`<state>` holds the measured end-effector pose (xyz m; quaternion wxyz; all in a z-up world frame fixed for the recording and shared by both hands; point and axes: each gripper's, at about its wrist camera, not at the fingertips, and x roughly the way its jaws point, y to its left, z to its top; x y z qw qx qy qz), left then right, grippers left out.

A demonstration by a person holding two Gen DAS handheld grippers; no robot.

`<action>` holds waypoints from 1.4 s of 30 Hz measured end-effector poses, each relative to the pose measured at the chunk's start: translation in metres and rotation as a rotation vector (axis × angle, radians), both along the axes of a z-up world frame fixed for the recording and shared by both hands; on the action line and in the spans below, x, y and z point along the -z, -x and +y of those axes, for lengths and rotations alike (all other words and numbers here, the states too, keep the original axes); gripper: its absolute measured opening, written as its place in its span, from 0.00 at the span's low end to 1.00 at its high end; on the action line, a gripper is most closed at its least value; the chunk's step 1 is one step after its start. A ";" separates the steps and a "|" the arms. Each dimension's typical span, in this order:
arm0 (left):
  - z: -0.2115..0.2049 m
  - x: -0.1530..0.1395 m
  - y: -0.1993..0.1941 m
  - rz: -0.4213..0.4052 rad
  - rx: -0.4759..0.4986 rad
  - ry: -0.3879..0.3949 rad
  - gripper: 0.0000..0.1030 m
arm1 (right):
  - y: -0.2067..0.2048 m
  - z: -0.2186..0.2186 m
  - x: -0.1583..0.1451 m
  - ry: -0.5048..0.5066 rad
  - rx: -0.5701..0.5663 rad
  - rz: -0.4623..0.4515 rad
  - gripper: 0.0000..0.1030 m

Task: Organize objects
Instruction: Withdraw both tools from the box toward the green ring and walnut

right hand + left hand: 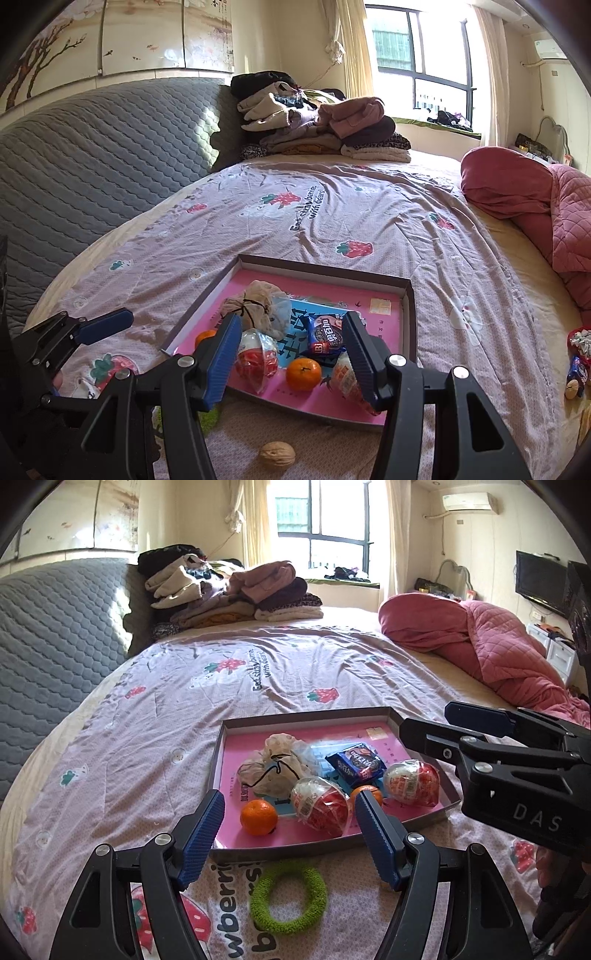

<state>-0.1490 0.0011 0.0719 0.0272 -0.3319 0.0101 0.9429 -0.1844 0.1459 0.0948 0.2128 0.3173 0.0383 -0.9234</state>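
Observation:
A shallow pink-lined box [369, 726] [384, 325] lies on the bed. It holds two tangerines [258, 817] [303, 373], two red egg-shaped toys in wrap [320, 808] [257, 360], a blue cookie pack [357, 764] [327, 336] and a beige drawstring pouch [275, 768] [258, 299]. A green fuzzy hair ring [289, 897] lies on the sheet in front of the box, between my left gripper's fingers. My left gripper [291, 808] is open and empty above it. A walnut [277, 456] lies before the box under my right gripper [291, 332], which is open and empty.
The bed has a purple strawberry-print sheet [258, 672]. Folded clothes [229, 590] are piled at the far side, a pink quilt [480, 642] at the right, a grey headboard [55, 635] at the left. A few small items [578, 362] lie at the right edge.

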 end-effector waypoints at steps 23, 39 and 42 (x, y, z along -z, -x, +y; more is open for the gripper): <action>-0.007 -0.010 -0.039 0.017 -0.027 0.015 0.72 | -0.048 0.014 -0.016 0.026 0.000 0.041 0.54; -0.023 0.035 -0.052 -0.072 -0.046 0.034 0.72 | -0.069 0.012 0.020 -0.030 0.002 -0.013 0.55; -0.025 0.045 -0.054 -0.090 -0.048 0.036 0.72 | -0.072 0.008 0.031 -0.053 -0.009 -0.030 0.55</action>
